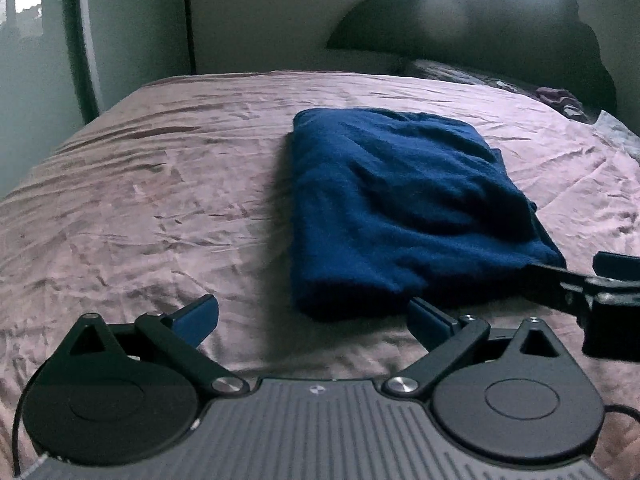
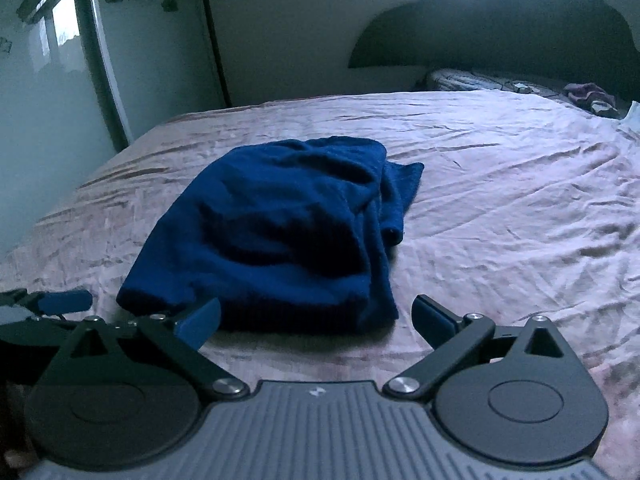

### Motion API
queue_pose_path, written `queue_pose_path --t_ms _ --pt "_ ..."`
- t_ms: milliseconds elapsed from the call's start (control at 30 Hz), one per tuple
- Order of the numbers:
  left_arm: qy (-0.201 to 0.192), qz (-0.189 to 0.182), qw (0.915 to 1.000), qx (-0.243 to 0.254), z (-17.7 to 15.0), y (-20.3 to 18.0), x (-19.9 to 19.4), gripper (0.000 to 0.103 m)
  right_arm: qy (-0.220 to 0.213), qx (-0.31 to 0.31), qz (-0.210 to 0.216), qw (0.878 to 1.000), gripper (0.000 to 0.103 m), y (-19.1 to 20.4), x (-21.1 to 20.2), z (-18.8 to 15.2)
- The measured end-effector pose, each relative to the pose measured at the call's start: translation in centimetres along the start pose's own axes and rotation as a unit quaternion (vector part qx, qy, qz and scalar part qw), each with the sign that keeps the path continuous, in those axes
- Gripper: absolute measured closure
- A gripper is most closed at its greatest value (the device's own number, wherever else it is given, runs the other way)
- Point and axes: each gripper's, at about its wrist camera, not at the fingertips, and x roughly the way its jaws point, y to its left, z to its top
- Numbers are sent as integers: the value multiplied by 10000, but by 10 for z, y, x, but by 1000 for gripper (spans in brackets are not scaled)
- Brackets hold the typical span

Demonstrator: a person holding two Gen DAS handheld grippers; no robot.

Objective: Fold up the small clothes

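Observation:
A dark blue garment (image 1: pixel 392 208) lies folded in a rough rectangle on the pink bed sheet (image 1: pixel 160 200). My left gripper (image 1: pixel 314 320) is open and empty just in front of the garment's near edge. In the right wrist view the same blue garment (image 2: pixel 280 232) lies ahead, with a loose flap at its far right side. My right gripper (image 2: pixel 316 320) is open and empty at the garment's near edge. The right gripper's fingers (image 1: pixel 568 280) show at the right edge of the left wrist view, beside the garment's near right corner. The left gripper's tip (image 2: pixel 60 302) shows at the left edge of the right wrist view.
A dark headboard (image 2: pixel 500 28) and patterned pillows (image 2: pixel 480 80) lie at the far right of the bed. A small purple cloth (image 2: pixel 588 94) lies near the pillows. A mirrored wardrobe door (image 2: pixel 48 80) stands at the left past the bed's edge.

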Motion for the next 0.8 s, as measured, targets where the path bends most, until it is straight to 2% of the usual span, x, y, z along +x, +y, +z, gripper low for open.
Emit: queue_pose_path --t_ms 267,800 --pt "138 34 9998 -133 -1 6 0 1 158 -23 13 9999 0 4 2 -5" --pt "-19 226 9997 -68 -6 3 -7 1 190 -254 -60 9995 0 13 -2 -8"
